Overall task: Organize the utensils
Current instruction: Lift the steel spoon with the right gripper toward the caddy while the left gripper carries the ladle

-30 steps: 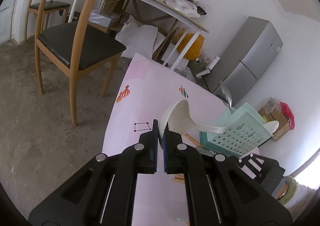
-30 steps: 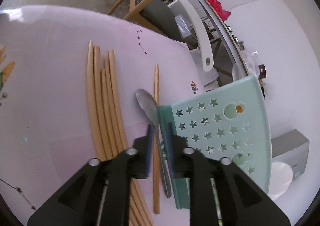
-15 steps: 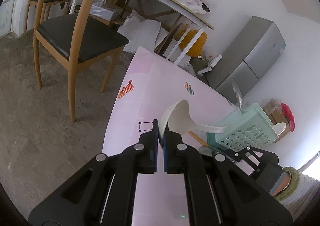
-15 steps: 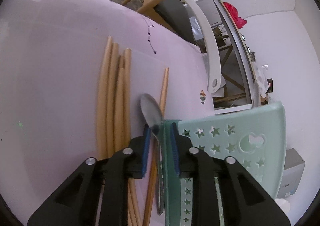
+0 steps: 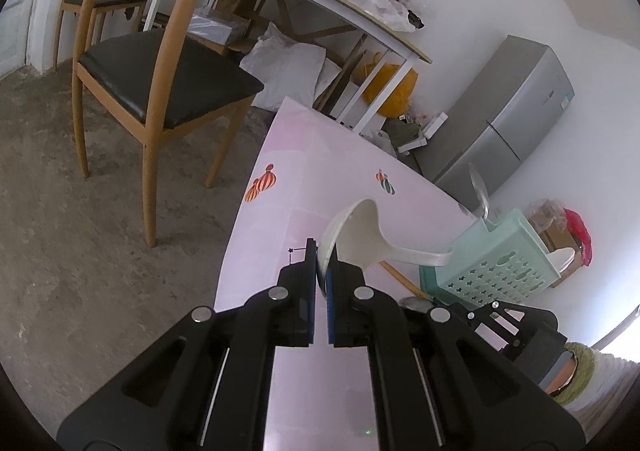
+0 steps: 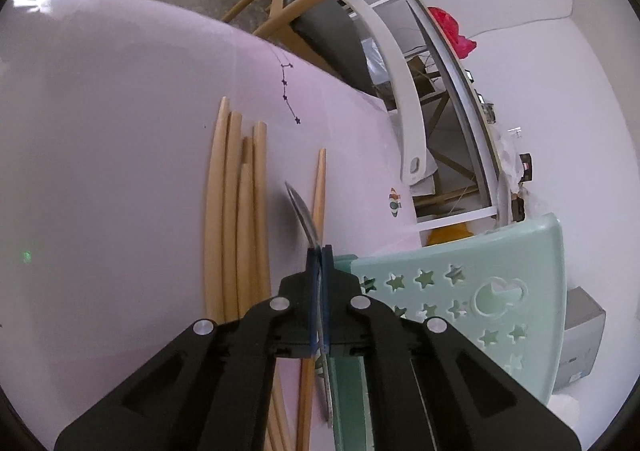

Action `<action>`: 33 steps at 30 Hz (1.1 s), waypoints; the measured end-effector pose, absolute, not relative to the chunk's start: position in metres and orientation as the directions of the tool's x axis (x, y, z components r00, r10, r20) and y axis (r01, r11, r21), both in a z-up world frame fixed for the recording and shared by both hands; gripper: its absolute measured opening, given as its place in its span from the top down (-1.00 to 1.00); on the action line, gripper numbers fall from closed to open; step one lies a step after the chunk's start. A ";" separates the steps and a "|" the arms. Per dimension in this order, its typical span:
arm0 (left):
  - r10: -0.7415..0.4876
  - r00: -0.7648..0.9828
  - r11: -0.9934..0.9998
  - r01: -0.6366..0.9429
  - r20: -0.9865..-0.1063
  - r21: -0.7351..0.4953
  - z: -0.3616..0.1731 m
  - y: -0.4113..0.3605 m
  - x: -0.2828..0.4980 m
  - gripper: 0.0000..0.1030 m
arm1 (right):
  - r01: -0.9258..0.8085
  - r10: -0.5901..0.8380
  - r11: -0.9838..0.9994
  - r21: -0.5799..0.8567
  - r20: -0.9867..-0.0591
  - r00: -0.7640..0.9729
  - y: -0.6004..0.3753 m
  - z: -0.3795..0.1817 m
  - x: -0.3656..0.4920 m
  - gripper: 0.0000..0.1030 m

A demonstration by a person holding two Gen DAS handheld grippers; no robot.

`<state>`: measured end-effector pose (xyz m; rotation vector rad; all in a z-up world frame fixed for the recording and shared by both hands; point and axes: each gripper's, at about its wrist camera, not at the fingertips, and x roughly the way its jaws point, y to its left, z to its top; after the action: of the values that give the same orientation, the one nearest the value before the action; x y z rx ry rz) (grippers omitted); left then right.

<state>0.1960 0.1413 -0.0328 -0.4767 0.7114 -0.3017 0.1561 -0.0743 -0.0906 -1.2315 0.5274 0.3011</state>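
Right wrist: spoon (image 6: pixel 305 216) between tool (image 6: pixel 319 251) pads.

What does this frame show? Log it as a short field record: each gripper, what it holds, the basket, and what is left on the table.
left gripper: shut on white ladle, pinched at the bowl rim, held in the air
right gripper: shut on metal spoon, bowl turned on edge
basket: mint green, star cutouts, beside right gripper
chopsticks: loose on the pink table
basket contents: metal spoon handle upright; rest unclear
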 end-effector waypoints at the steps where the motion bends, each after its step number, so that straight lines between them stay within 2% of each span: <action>1: -0.418 0.726 0.853 0.106 -0.547 -0.511 -0.030 0.142 0.194 0.94 | -0.484 -0.057 0.317 -0.815 -0.526 0.848 -0.075 -0.090 0.153 0.97; 9: -0.428 0.764 0.852 0.161 -0.483 -0.499 0.002 0.137 0.178 0.94 | -0.421 -0.036 0.388 -0.820 -0.470 0.882 -0.078 -0.066 0.132 0.97; 15: -0.448 0.796 0.865 0.271 -0.407 -0.422 0.051 0.110 0.173 0.94 | -0.346 -0.046 0.559 -0.754 -0.445 0.895 -0.094 -0.026 0.115 0.97; 20: -0.406 0.834 0.910 0.329 -0.375 -0.253 0.089 0.071 0.175 0.94 | -0.288 -0.040 0.761 -0.581 -0.485 0.873 -0.128 0.009 0.101 0.96; 29: -0.237 0.849 0.912 0.362 -0.473 0.192 0.108 -0.022 0.189 0.94 | -0.147 -0.006 0.945 -0.292 -0.465 0.885 -0.194 0.052 0.072 0.96; 33: -0.139 0.847 0.848 0.369 -0.513 0.379 0.102 -0.060 0.197 0.93 | -0.113 0.000 0.968 -0.225 -0.448 0.894 -0.215 0.056 0.060 0.96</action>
<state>0.1966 -0.0604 0.1020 0.4895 0.4930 -0.2793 0.0596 -0.2147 0.0562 -0.2499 0.4623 0.0593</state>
